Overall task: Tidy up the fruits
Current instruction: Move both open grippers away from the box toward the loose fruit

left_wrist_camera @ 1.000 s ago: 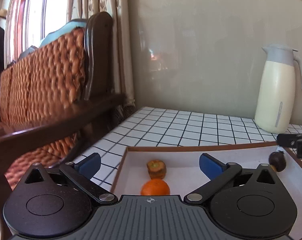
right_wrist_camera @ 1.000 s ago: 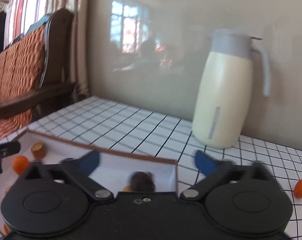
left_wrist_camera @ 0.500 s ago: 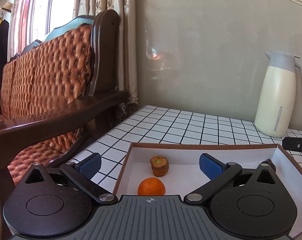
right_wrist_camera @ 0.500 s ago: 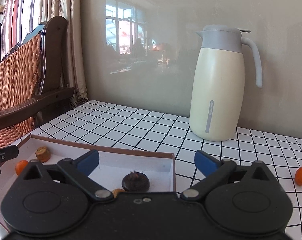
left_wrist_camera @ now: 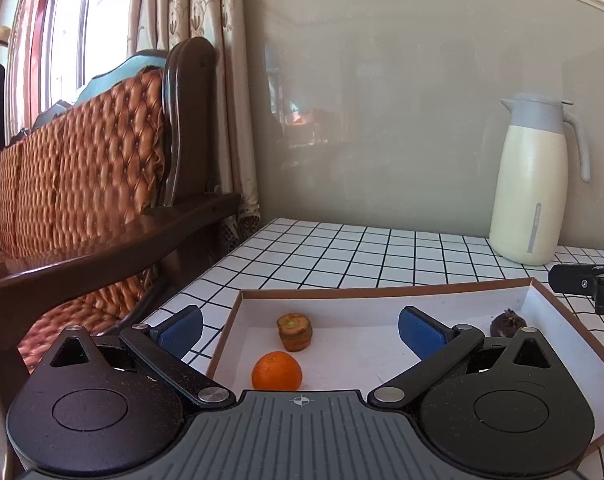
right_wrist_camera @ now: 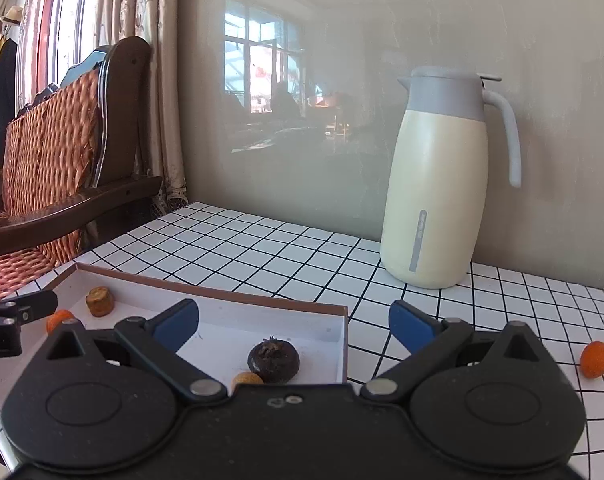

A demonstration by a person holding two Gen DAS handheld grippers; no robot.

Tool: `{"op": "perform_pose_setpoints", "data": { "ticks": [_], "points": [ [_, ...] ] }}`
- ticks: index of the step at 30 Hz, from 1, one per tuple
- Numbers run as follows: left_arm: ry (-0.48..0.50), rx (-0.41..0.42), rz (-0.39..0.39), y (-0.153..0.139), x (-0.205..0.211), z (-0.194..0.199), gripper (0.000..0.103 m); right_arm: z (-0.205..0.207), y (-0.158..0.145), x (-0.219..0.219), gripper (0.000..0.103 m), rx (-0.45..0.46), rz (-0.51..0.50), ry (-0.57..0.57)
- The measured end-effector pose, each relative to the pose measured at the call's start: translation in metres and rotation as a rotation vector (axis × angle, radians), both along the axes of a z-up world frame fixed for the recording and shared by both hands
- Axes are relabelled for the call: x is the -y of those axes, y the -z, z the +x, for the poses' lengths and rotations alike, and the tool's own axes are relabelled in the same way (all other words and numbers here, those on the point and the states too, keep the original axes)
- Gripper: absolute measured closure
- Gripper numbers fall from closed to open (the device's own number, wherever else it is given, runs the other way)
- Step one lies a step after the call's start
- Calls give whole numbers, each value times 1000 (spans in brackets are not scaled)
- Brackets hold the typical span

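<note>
Left gripper [left_wrist_camera: 299, 326] lower — 4 fruits boxed

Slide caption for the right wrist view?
Open right tool over the tray holding a dark fruit; one small orange fruit remains on the tiled table.

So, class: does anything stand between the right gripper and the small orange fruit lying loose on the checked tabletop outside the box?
Nothing visible does. The small orange fruit lies alone on bare checked tabletop, right of the open right gripper; the cream jug stands further back.
</note>
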State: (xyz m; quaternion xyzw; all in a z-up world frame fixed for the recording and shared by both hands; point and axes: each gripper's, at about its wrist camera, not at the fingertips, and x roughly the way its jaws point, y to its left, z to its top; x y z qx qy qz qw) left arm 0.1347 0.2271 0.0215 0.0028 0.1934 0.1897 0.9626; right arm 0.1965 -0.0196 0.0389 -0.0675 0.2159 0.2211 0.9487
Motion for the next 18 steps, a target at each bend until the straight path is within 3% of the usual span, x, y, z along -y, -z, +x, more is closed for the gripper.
{"op": "perform_pose_setpoints", "data": {
  "ticks": [5, 11, 18],
  "points": [
    [-21, 14, -15, -4, 10, -5, 0, -8, -6, 11, 7, 15, 2, 4],
    [-44, 94, -21, -12, 22, -14, 0, -15, -14, 30, 7, 34, 1, 22],
    [-7, 106, -33, -21, 47, -19, 0, -25, -19, 55, 7, 51, -24, 47]
  ]
}}
